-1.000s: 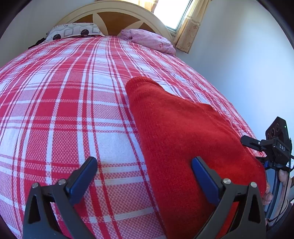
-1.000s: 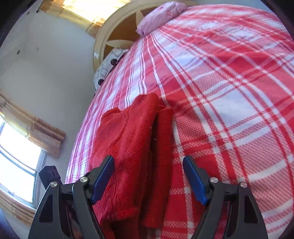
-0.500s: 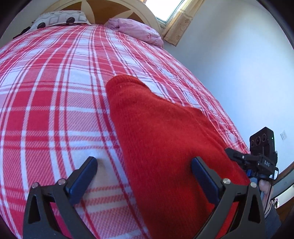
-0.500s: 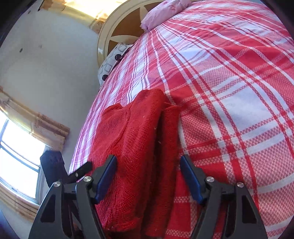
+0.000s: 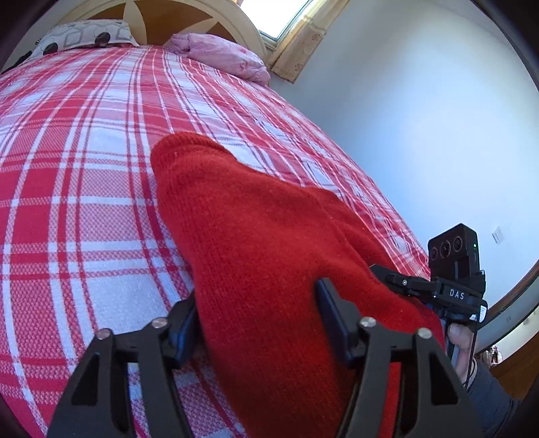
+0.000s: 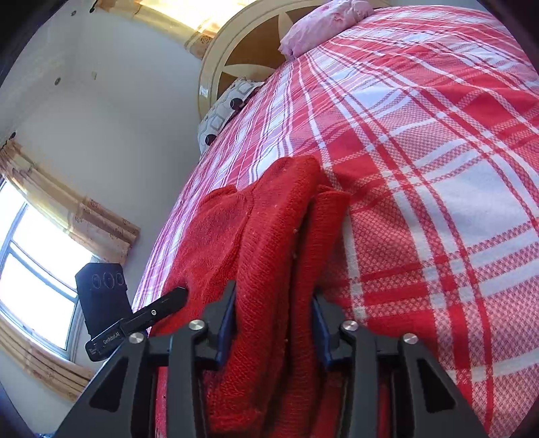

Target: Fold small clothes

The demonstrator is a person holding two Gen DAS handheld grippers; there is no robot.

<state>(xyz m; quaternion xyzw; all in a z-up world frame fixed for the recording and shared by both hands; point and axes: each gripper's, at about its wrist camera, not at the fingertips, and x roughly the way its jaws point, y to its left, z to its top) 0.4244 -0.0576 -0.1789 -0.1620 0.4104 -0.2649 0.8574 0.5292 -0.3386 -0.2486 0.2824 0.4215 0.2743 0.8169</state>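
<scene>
A red knitted garment (image 5: 256, 242) lies folded lengthwise on the red and white plaid bedspread (image 5: 74, 175), near the bed's edge. My left gripper (image 5: 259, 323) has closed on the garment's near end, with fabric bunched between the blue pads. In the right wrist view the same garment (image 6: 262, 242) shows as stacked layers, and my right gripper (image 6: 273, 323) is shut on its near end too. Each gripper shows in the other's view: the right one (image 5: 451, 286) and the left one (image 6: 134, 320).
A cream and wood headboard (image 5: 188, 20) stands at the far end of the bed, with a patterned pillow (image 5: 84, 33) and a pink pillow (image 5: 222, 54). A white wall (image 5: 421, 118) runs along the bed's side. Curtained windows (image 6: 43, 249) are nearby.
Both grippers moved forward over the garment's near end and closed from wide open onto the red fabric.
</scene>
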